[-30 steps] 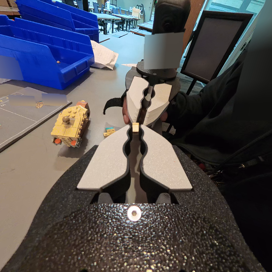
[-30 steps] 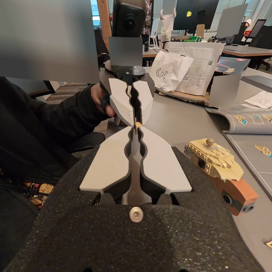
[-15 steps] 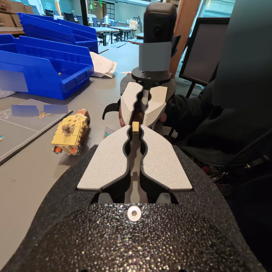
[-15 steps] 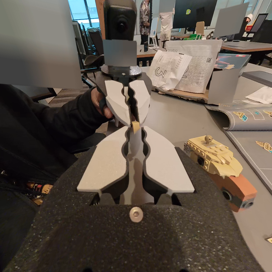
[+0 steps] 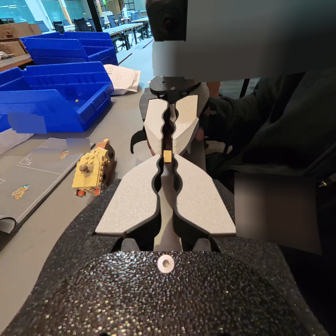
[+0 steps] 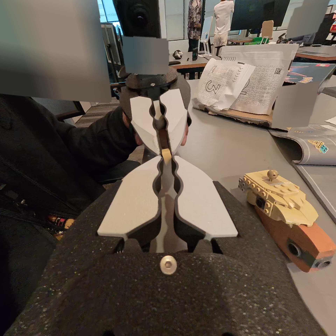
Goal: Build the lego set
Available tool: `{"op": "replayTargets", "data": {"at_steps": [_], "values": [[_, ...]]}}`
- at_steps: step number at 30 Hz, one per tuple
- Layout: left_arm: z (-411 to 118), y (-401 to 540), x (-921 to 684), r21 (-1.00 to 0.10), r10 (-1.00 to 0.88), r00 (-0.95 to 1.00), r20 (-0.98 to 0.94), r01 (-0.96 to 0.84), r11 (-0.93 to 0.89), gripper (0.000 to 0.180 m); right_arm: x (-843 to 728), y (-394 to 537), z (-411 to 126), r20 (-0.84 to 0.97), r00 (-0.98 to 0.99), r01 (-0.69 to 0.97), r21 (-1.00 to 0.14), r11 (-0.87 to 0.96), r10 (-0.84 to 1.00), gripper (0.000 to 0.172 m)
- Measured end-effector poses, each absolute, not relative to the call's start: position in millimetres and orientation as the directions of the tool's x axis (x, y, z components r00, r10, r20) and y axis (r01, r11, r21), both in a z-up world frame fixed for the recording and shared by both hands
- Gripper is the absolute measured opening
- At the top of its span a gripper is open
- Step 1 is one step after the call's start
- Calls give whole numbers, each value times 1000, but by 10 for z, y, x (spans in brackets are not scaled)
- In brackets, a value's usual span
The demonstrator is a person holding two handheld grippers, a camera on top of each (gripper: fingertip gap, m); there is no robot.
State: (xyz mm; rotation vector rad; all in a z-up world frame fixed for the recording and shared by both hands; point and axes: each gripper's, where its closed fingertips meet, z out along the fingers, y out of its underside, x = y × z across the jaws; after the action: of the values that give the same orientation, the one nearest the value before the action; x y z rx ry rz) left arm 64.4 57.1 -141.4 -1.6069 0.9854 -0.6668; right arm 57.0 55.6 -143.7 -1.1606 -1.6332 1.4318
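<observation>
My two grippers meet tip to tip above the grey table [image 5: 120, 116]. A small tan brick [image 5: 167, 156] sits between the fingertips of my left gripper [image 5: 167, 159], which is shut on it. The right gripper's tips [image 5: 167, 146] close on the same brick's far end. In the right wrist view the tan brick [image 6: 165, 156] is tilted. It runs from the left gripper's tips [image 6: 164, 145] into my right gripper [image 6: 166, 161], whose pads touch it on both sides.
A tan and brown brick model [image 5: 91, 169] stands on the table left of the left gripper; in the right wrist view it [image 6: 278, 205] is at the right. Blue bins [image 5: 54, 101], white paper bags [image 6: 227, 85] and an open booklet [image 6: 318, 145] lie around. A person's dark sleeve [image 6: 81, 141] is close. Less than 4 cm separates the two grippers' tips.
My right gripper's jaws widened half a second ago and have closed again on the tan brick. The left gripper kept its hold throughout. Both grippers rose slightly.
</observation>
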Motion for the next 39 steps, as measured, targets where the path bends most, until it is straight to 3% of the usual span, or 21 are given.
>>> {"op": "replayTargets", "data": {"at_steps": [23,33,39], "values": [[-1398,647,637,-913,-790,549,-272,-406,33,8,574,617,-1435,-194,-368,240,-965,-109,909,7],[-1375,635,603,-979,-856,516,37,-152,-134,8,635,621,-1341,-134,-396,170,-983,-71,908,9],[-1382,611,622,-979,-871,482,94,-115,-170,8,615,568,-1369,-126,-406,178,-982,-57,905,10]]}}
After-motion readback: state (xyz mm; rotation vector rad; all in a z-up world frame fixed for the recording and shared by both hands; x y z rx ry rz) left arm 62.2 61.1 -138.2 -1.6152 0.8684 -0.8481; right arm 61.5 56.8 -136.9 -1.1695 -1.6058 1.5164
